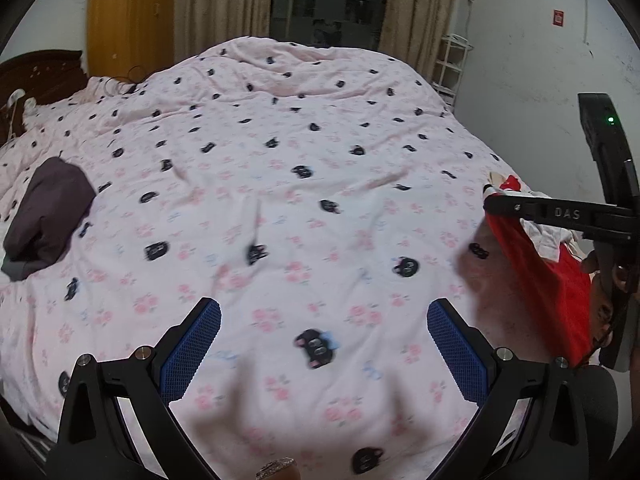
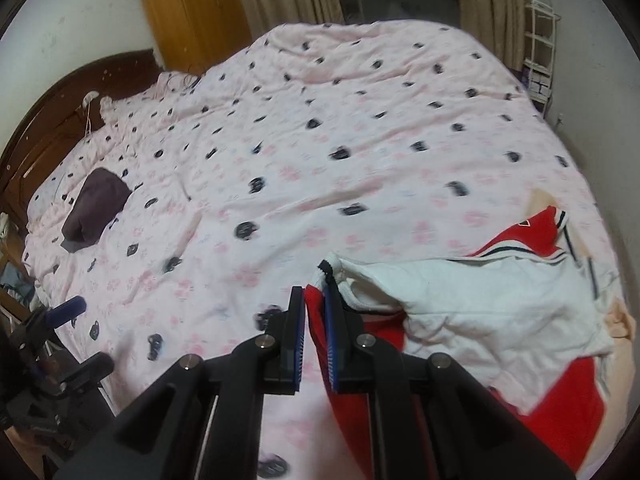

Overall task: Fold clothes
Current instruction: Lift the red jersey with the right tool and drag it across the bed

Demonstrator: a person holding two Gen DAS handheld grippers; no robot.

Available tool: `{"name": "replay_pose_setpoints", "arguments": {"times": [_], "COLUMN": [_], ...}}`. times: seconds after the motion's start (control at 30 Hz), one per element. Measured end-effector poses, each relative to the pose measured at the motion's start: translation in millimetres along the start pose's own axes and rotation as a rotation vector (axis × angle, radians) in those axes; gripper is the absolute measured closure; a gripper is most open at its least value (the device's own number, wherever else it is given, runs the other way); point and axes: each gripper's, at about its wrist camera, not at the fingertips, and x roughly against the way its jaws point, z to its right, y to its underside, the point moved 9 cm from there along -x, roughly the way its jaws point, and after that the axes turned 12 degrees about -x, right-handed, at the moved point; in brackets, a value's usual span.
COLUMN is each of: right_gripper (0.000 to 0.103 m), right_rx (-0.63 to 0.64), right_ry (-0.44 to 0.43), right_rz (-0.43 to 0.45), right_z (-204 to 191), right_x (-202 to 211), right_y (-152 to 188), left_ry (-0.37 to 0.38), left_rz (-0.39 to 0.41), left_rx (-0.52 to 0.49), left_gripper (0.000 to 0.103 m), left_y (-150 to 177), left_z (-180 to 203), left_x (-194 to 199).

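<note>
A red and white garment (image 2: pixel 472 304) lies at the right side of the bed, partly lifted. My right gripper (image 2: pixel 316 300) is shut on its red edge near a white cuff, and the cloth hangs from the jaws. In the left wrist view that same garment (image 1: pixel 548 272) hangs at the far right under the right gripper (image 1: pixel 486 202). My left gripper (image 1: pixel 323 312) is open above the bare quilt, with nothing between its blue pads (image 1: pixel 192 352). The left gripper (image 2: pixel 76 332) also shows at the lower left of the right wrist view.
A pink quilt (image 1: pixel 280 184) with black cat prints covers the whole bed. A folded dark purple garment (image 1: pixel 48 216) lies at the left near the headboard (image 2: pixel 48 120). A white wire rack (image 2: pixel 540 52) stands by the far right wall, with curtains behind.
</note>
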Motion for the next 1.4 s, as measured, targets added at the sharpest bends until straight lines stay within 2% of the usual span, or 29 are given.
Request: {"name": "replay_pose_setpoints", "arguments": {"times": [0.37, 0.53, 0.73, 0.93, 1.1, 1.2, 1.27, 1.4], "right_gripper": [0.093, 0.092, 0.092, 0.092, 0.085, 0.072, 0.057, 0.053], "right_rx": [0.13, 0.2, 0.285, 0.337, 0.333, 0.333, 0.316, 0.317], "right_ry": [-0.092, -0.146, -0.186, -0.138, -0.122, -0.126, -0.163, -0.184], "right_rz": [-0.09, -0.145, -0.203, -0.244, -0.272, -0.277, -0.287, -0.276], "right_z": [-141.8, -209.9, -269.6, -285.9, -282.1, -283.7, -288.1, -294.0], "right_x": [-62.9, -87.7, -109.4, -135.6, -146.8, -148.2, -145.5, -138.5], "right_y": [18.1, 33.3, 58.9, 77.1, 90.6, 96.6, 97.5, 93.6], "left_ry": [-0.059, -0.107, -0.174, -0.194, -0.211, -0.218, -0.214, -0.211], "left_rz": [-0.005, -0.015, -0.021, -0.023, -0.027, -0.029, -0.027, -0.022], "left_rx": [0.082, 0.112, 0.157, 0.177, 0.17, 0.166, 0.16, 0.144], "left_gripper": [0.0, 0.0, 0.0, 0.0, 0.0, 0.0, 0.001, 0.001], "left_y": [31.0, 45.8, 64.2, 74.2, 77.4, 79.3, 78.4, 74.5], "left_z": [-61.9, -91.6, -125.1, -138.9, -141.2, -142.5, -141.5, -138.2], "left_x": [16.5, 27.8, 42.4, 48.2, 51.0, 52.6, 51.6, 48.4]}}
